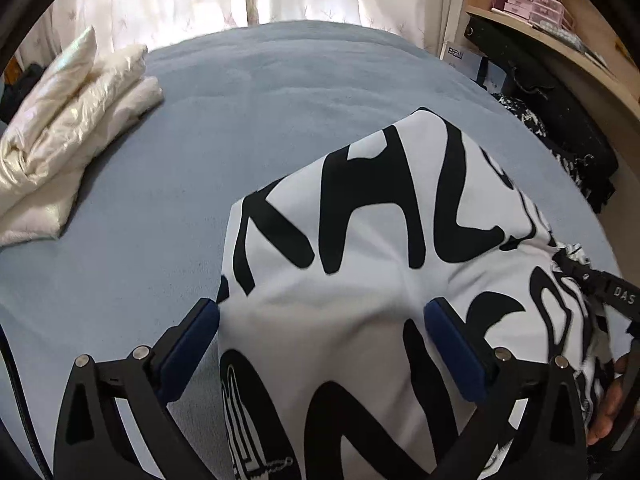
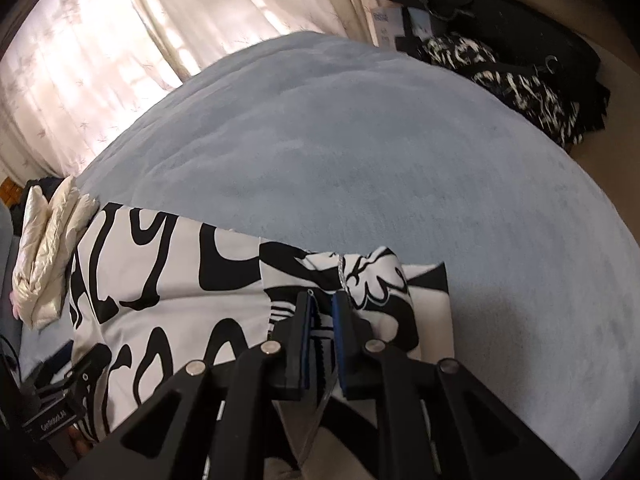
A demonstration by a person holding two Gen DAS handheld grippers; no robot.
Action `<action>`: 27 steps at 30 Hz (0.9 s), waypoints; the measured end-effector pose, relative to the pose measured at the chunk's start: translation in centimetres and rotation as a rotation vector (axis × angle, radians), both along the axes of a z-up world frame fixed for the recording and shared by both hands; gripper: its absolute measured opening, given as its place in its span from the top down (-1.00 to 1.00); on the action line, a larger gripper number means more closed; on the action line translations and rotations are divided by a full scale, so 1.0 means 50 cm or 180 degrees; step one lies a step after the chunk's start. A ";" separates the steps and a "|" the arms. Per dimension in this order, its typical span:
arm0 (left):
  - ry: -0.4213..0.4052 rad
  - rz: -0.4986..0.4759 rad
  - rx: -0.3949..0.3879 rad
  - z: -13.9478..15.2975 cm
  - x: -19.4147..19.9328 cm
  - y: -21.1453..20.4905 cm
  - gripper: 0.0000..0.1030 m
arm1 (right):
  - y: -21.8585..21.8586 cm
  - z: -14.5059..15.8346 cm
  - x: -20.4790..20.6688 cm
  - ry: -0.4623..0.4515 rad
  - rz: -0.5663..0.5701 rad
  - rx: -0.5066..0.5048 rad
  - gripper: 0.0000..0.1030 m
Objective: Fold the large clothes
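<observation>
Here, left gripper (image 1: 322, 316) splayed over garment (image 1: 360, 248), right gripper (image 2: 323, 300) seemingly pinching it.

The black strap (image 1: 618, 292) at the right edge of the left wrist view bears the white letters "DAS". A black clamp (image 2: 54, 424) at the lower left of the right wrist view carries small white print (too blurred to read surely). The garment (image 1: 380, 264) shows huge black letter-like shapes, none readable as a word. The box (image 1: 454, 54) by the curtain has a dark logo, illegible.
</observation>
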State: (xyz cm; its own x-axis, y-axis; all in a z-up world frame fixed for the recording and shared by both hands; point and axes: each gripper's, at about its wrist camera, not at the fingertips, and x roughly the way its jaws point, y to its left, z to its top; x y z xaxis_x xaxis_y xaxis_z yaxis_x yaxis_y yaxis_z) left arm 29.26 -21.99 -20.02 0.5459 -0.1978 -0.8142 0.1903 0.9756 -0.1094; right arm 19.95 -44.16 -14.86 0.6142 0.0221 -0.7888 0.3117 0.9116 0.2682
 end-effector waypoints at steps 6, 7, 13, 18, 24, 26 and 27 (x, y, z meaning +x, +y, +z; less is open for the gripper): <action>0.0304 -0.0010 -0.0163 0.025 -0.015 0.034 -0.98 | 0.022 0.055 -0.028 0.0038 0.0056 -0.0065 -0.10; 0.0381 -0.0022 -0.0230 0.028 -0.020 0.039 -0.98 | 0.023 0.060 -0.034 0.0033 0.0082 -0.0087 -0.18; 0.0609 -0.0106 -0.0526 0.051 -0.067 0.078 -0.98 | 0.021 0.109 -0.083 0.0123 0.0233 -0.0120 -0.19; 0.0691 -0.0219 -0.0519 0.056 -0.116 0.100 -0.98 | -0.002 0.135 -0.125 0.0234 0.0335 -0.0078 -0.28; 0.0708 -0.0249 -0.0462 0.051 -0.156 0.125 -0.98 | -0.040 0.139 -0.166 0.0325 0.0403 0.0019 -0.32; 0.0760 -0.0234 -0.0511 0.044 -0.162 0.140 -0.98 | -0.059 0.130 -0.176 0.0370 0.0378 0.0163 -0.32; 0.0779 -0.0229 -0.0537 0.040 -0.165 0.144 -0.98 | -0.063 0.127 -0.179 0.0378 0.0372 0.0197 -0.32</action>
State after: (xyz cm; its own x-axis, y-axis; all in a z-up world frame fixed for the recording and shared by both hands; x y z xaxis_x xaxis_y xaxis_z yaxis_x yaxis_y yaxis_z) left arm 21.01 -14.76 -18.00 0.3174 -0.3723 -0.8721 0.2061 0.9248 -0.3198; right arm 11.01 -47.33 -8.52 0.5072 0.1385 -0.8506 0.2375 0.9263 0.2924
